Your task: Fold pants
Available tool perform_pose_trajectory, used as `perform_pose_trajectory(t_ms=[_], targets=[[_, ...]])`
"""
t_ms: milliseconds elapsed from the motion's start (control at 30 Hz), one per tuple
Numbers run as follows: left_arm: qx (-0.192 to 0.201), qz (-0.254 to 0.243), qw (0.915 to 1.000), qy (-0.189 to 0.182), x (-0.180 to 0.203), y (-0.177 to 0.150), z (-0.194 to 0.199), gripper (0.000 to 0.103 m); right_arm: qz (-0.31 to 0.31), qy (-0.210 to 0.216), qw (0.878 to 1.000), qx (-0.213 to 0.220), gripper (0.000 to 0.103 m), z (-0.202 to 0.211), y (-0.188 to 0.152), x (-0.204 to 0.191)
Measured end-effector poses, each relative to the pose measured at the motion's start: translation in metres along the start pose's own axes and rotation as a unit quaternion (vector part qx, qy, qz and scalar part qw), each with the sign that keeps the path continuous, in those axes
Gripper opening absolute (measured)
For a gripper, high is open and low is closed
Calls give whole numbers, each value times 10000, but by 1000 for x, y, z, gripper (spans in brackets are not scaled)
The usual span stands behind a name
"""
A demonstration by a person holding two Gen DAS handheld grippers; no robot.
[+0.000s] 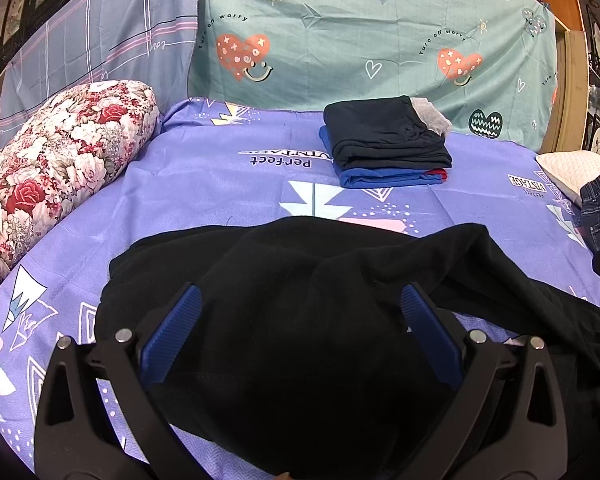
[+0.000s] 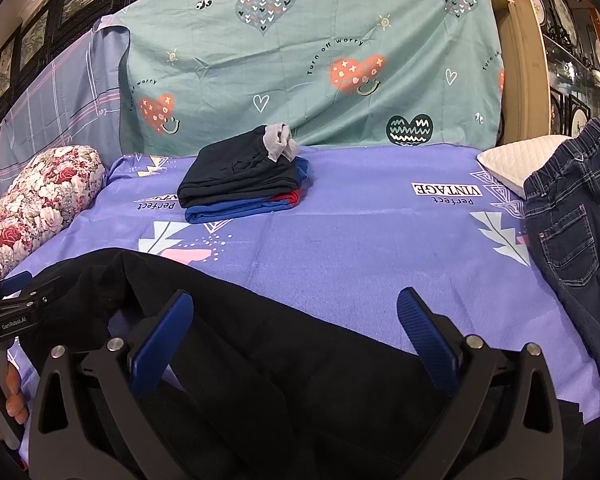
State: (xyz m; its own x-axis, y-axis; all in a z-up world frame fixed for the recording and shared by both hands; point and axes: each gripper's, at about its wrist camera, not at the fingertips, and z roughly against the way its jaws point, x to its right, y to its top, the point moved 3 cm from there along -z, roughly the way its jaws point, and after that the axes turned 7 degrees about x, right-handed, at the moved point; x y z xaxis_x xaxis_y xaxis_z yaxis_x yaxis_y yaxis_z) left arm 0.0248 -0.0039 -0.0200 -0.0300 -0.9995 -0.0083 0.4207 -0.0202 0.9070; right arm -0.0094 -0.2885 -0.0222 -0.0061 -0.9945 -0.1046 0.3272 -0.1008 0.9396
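Black pants [image 1: 292, 320] lie crumpled on the purple bed sheet [image 1: 204, 184], spreading from the near left toward the right. My left gripper [image 1: 300, 300] hovers over the bunched part, open, its blue pads [image 1: 172, 332] wide apart with the cloth below and between them. In the right wrist view the same black pants [image 2: 284, 360] run across the near edge. My right gripper [image 2: 296, 304] is open above a flatter leg section. The left gripper [image 2: 16, 300] shows at the far left of that view, held by a hand [image 2: 12, 400].
A stack of folded clothes [image 1: 388, 144], black on blue, sits at the back of the bed. Dark jeans [image 2: 572, 232] lie at the right on a white pillow [image 2: 516, 160]. A floral bolster [image 1: 52, 168] lines the left side. A teal heart-print sheet [image 1: 340, 40] hangs behind.
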Motion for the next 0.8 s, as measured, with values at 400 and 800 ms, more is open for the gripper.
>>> perform_pose_trajectory(t_ms=[400,800], targets=[[-26,24,10000,-9,-1,1,-1,101,-65,2,10000,-63,102,-3,0,2],[-21,29,10000,-9,-2,1,-1,101,-110,-10,9999,-73,102,-3,0,4]])
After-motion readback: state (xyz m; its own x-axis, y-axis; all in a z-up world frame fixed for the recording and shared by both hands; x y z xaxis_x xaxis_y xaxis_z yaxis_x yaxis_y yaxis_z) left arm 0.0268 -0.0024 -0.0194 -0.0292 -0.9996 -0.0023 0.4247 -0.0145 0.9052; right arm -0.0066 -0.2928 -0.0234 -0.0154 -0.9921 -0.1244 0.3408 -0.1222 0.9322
